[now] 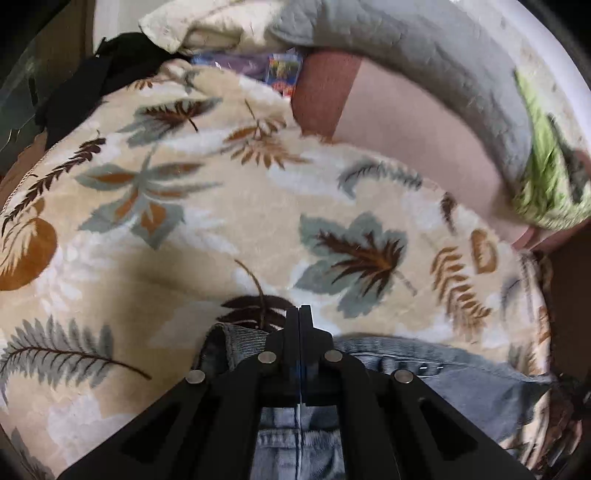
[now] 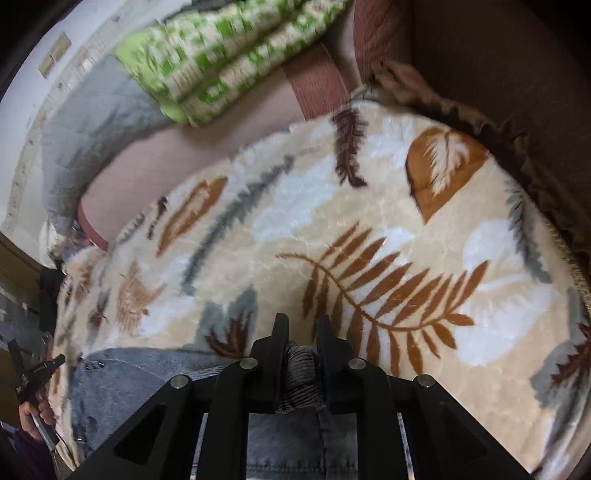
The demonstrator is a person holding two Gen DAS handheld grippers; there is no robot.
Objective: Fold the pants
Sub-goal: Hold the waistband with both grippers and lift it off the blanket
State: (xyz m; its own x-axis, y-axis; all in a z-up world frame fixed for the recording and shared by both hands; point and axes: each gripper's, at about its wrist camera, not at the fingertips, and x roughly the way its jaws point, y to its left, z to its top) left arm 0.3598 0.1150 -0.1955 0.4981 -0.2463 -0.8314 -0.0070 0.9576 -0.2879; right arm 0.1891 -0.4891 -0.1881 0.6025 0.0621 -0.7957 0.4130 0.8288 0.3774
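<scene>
Blue denim pants lie at the near edge of a leaf-patterned cream blanket. My left gripper is shut, with the denim edge pinched between its jaws low down; cloth hangs below it. In the right wrist view the pants spread to the left. My right gripper is shut on a bunched grey-blue fold of the pants, which fills the gap between its fingers. The other gripper and a hand show at the far left.
The blanket covers a bed with a pink sheet. A grey quilt, a green-and-white folded blanket and a cream pillow lie at the far side. Black clothing sits far left. Brown fabric borders the right.
</scene>
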